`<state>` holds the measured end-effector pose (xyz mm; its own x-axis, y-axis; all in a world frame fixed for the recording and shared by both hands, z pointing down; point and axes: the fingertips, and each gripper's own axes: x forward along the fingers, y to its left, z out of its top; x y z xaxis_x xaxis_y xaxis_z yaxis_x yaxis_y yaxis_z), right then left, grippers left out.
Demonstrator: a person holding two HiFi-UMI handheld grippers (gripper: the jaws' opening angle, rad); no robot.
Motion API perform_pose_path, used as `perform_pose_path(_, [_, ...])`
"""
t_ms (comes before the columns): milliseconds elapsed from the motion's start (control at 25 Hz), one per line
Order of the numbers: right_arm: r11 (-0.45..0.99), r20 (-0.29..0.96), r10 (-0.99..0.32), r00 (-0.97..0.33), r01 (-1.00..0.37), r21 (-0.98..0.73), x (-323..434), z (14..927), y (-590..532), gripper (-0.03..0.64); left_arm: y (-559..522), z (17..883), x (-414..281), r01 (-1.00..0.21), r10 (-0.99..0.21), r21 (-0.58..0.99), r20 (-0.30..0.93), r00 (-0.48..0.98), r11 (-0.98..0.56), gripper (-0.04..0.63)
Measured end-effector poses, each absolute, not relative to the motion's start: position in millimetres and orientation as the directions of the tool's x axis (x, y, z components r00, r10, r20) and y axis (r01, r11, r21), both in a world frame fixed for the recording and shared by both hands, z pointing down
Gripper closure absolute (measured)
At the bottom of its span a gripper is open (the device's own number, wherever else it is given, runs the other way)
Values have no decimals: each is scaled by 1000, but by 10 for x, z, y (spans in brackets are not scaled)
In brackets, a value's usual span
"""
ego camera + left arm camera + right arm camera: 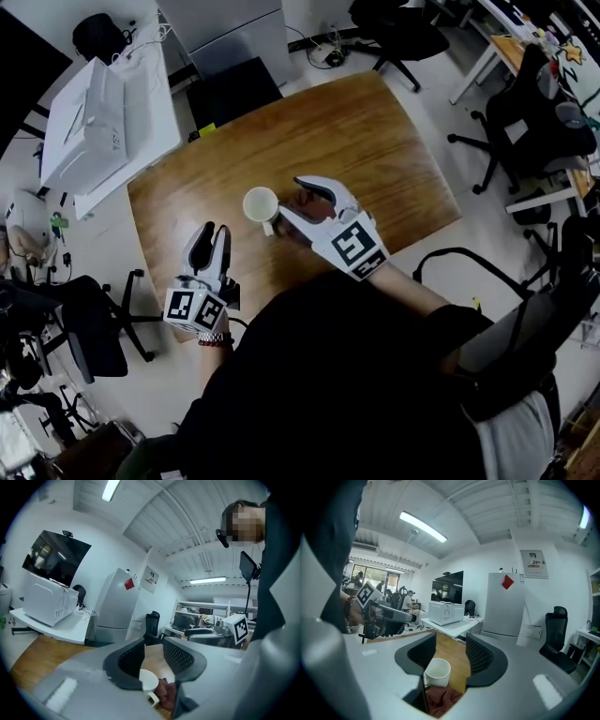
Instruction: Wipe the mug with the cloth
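Observation:
A white ribbed mug [261, 204] stands upright near the middle of the wooden table [375, 141]. A reddish-brown cloth [306, 201] lies bunched right beside it, on the handle side. My right gripper [287, 198] is open, its jaws spread wide either side of the cloth and pointing at the mug. In the right gripper view the cloth [440, 701] sits low between the jaws, with the mug [437, 672] just beyond it. My left gripper [213, 232] hovers at the table's near left edge, open and empty, a short way from the mug [149, 681].
A white microwave [82, 122] sits on a white side table [155, 89] at the far left. Black office chairs stand at the left [89, 328], at the far side [403, 33] and at the right [525, 122]. The person's dark torso [356, 375] covers the near table edge.

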<state>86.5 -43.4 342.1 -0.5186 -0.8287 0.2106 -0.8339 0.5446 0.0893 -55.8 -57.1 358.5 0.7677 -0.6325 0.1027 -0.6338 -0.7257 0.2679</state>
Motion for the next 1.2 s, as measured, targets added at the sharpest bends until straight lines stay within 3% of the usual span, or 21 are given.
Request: perform_pose_path(1200, [564, 256, -811, -526, -819, 107, 748, 3452, -479, 430, -508, 3570, -488, -616, -607, 255, 123, 785, -745, 468])
